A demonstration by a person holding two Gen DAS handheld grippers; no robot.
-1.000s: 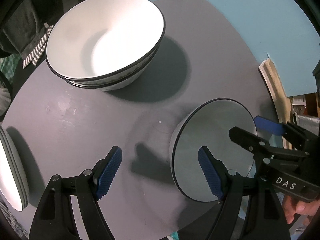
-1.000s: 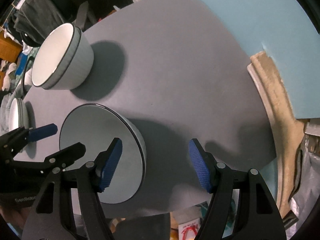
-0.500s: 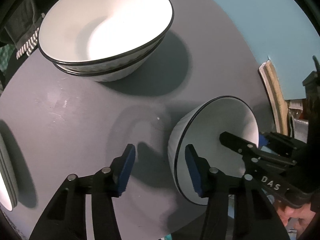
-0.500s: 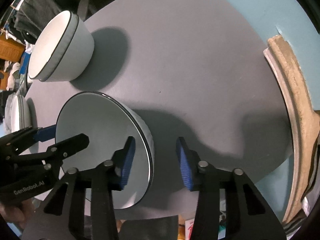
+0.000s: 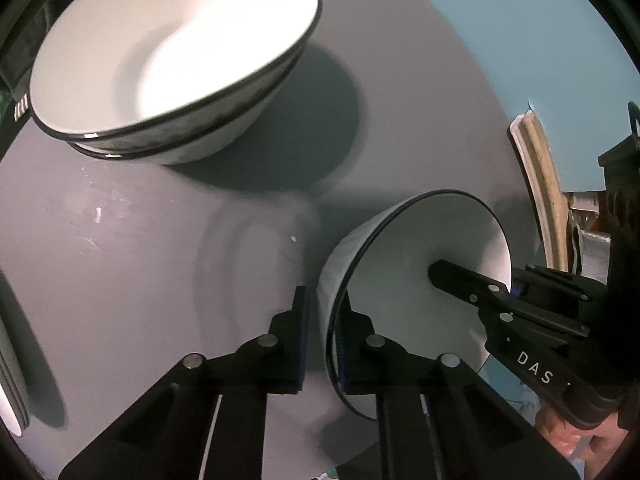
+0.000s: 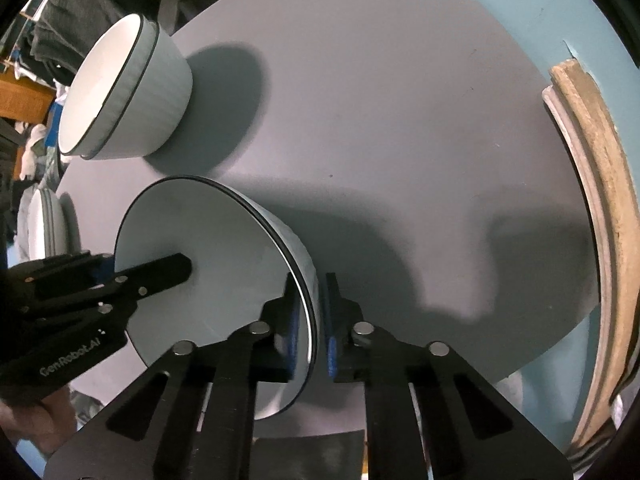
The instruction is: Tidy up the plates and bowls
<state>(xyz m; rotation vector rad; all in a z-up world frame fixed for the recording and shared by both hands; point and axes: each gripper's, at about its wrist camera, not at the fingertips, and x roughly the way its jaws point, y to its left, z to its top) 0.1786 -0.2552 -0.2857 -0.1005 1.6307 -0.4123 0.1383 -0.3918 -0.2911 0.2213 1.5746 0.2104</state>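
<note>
A white bowl with a black rim [image 5: 416, 264] [image 6: 208, 248] stands on the grey round table [image 5: 120, 240] near its front edge. My left gripper [image 5: 323, 332] is shut on the bowl's left rim, one finger inside and one outside. My right gripper [image 6: 311, 320] is shut on its right rim the same way. Each gripper shows in the other's view, reaching into the bowl. A stack of two larger white bowls [image 5: 172, 60] [image 6: 124, 92] stands behind to the left.
A stack of white plates [image 5: 10, 380] [image 6: 44, 220] sits at the table's left edge. A beige curved board [image 6: 592, 208] leans by the blue wall on the right. Dark clothes [image 6: 72, 32] hang beyond the table.
Both grippers have closed from wide open onto opposite sides of the bowl's rim. Both have moved in closer to the bowl.
</note>
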